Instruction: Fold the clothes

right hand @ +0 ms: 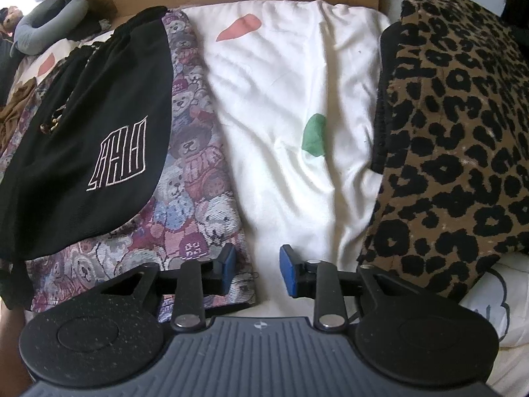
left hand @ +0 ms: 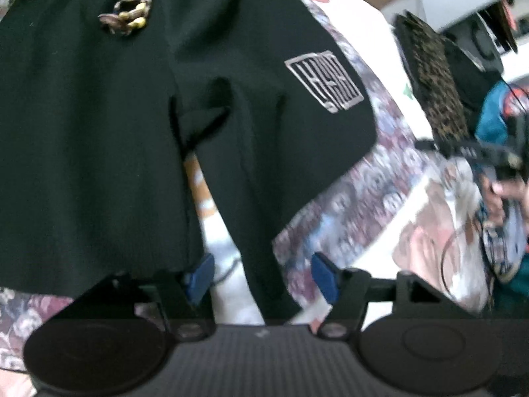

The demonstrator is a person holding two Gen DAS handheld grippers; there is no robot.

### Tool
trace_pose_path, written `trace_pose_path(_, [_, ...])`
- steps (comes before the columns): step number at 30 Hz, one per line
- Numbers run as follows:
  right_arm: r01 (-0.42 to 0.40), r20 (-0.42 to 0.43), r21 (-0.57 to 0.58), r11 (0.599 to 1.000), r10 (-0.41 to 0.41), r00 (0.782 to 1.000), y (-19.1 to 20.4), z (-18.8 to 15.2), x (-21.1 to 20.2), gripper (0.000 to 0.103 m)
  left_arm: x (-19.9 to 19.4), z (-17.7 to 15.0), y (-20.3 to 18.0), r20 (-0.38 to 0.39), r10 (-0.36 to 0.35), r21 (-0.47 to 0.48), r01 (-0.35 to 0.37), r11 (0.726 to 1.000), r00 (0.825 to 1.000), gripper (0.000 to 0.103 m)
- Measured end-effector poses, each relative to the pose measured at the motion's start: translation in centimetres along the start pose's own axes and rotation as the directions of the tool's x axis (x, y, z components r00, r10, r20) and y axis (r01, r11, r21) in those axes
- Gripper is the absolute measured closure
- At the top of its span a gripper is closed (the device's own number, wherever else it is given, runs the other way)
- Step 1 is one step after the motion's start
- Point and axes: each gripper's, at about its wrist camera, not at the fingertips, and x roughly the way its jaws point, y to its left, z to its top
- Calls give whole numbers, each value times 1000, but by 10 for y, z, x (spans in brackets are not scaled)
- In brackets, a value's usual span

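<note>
Both my grippers, left gripper (left hand: 261, 276) and right gripper (right hand: 257, 269), gape empty; black shorts (left hand: 109, 125) lie flat, unfolded, on bear blanket (right hand: 195, 178)

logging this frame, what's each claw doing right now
left claw: open, holding nothing, black shorts between its jaws
right claw: open, holding nothing

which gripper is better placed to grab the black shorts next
Left. The left gripper is open with a leg of the black shorts between its fingers. The right gripper is open over the white sheet, off to the side.
</note>
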Motion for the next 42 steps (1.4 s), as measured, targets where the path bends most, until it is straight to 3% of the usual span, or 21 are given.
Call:
trace_pose_path(1, [-3, -2, -3, 1000, 3, 1000, 1, 0, 1, 68, 3, 1, 2, -2, -18, -18, 18, 1000, 1000, 46])
trace_pose_path(2, [-6, -4, -5, 1000, 6, 1000, 2, 0, 2, 68, 5, 3, 4, -3, -36, -37, 36, 999, 999, 58])
trace_pose_path(3, [-10, -6, -7, 1000, 10, 1000, 2, 1, 3, 68, 8, 3, 5, -8, -46, -48, 45, 998, 999, 80])
trace_pose_path(4, [-13, -7, -9, 1000, 13, 1000, 3, 2, 4, 69, 9, 3, 4, -18, -44, -47, 43, 998, 999, 91])
trace_pose_path(5, [-17, -9, -10, 1000, 17, 1000, 4, 3, 5, 76, 8, 3, 4, -22, -43, -46, 42, 998, 999, 96])
trace_pose_path(8, [-40, -12, -24, 999, 40, 999, 7, 6, 4, 94, 1, 2, 7, -15, -65, -65, 64, 996, 998, 96])
trace_pose_path(10, [-44, -9, -53, 998, 43, 999, 12, 6, 1, 101, -3, 1, 11, -17, -56, -79, 54, 995, 998, 96])
trace_pose_path(18, [-156, -30, -82, 984, 154, 988, 24, 8, -7, 99, 1, 0, 16, -40, 28, -96, -31, 995, 999, 97])
trace_pose_path(29, [-126, 2, 59, 990, 126, 992, -7, 12, -1, 99, 3, -1, 19, -50, 64, -96, -69, 993, 997, 101])
trace_pose_path(35, [-174, 21, 152, 973, 173, 985, -19, 12, 4, 98, 3, -3, 21, -52, 74, -85, -78, 993, 996, 101])
trace_pose_path(39, [-190, 36, 173, 966, 187, 982, -21, 13, 5, 83, 5, -3, 20, -55, 78, -78, -82, 994, 995, 101])
trace_pose_path(42, [-193, 20, 173, 966, 193, 981, -18, 9, 13, 83, 6, -2, 22, -58, 79, -76, -84, 994, 995, 101])
